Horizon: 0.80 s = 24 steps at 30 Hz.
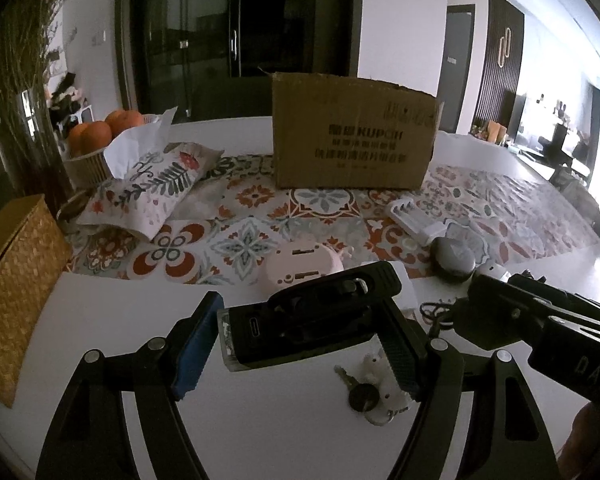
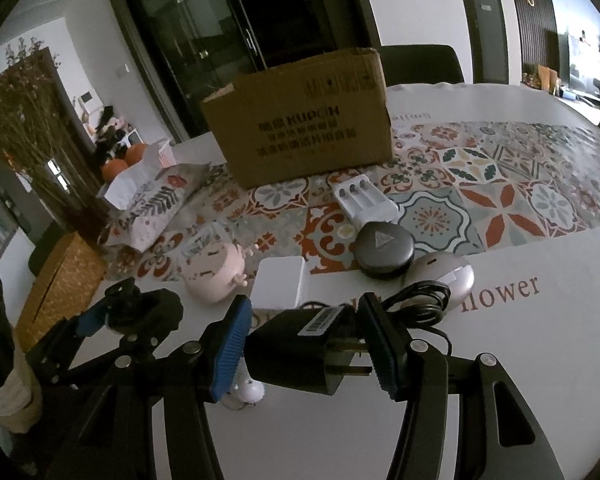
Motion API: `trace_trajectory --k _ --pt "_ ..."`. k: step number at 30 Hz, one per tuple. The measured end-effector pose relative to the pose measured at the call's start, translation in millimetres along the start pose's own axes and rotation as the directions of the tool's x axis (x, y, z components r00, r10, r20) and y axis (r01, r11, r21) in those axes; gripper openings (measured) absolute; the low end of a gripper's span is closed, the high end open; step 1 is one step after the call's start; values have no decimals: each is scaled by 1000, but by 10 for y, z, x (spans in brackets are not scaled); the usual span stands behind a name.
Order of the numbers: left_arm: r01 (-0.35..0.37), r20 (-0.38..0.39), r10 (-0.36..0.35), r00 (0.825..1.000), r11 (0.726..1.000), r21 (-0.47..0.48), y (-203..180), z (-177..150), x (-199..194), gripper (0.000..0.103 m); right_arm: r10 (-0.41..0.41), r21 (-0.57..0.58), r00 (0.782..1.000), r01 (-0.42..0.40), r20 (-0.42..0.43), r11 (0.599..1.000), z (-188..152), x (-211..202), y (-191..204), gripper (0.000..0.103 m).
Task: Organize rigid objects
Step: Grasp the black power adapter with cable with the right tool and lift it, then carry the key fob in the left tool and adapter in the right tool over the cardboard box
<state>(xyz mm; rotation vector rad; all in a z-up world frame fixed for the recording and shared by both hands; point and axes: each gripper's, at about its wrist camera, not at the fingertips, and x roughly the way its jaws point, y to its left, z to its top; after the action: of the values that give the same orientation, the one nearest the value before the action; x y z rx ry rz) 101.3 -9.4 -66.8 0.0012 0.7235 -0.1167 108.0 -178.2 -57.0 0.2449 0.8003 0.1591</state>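
My left gripper is shut on a black device with a USB-C port, held just above the white table. A key with a white charm lies under it. My right gripper is shut on a black plug adapter with its cable trailing right. A brown cardboard box stands open at the back of the patterned mat; it also shows in the left wrist view. On the mat lie a white battery charger, a round dark case, a grey oval case, a pink round gadget and a white block.
A floral tissue pack and a basket of oranges sit at the left. A woven box stands at the left edge beside a vase of dried stems. A dark chair back is behind the table.
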Motion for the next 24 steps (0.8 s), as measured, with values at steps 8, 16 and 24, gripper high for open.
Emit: trace_trajectory --k 8,16,24 --pt "-12 1 12 1000 1000 -4 20 23 26 76 7 -43 1000 -7 -1 999 80 49 58 10" --pt "3 0 -3 1000 999 51 -109 -56 -52 76 -18 -55 997 13 -80 998 -77 43 -33 17" --pt "18 -26 -16 1000 998 56 -143 -112 -54 76 -75 -109 983 56 -170 992 -206 58 -56 46"
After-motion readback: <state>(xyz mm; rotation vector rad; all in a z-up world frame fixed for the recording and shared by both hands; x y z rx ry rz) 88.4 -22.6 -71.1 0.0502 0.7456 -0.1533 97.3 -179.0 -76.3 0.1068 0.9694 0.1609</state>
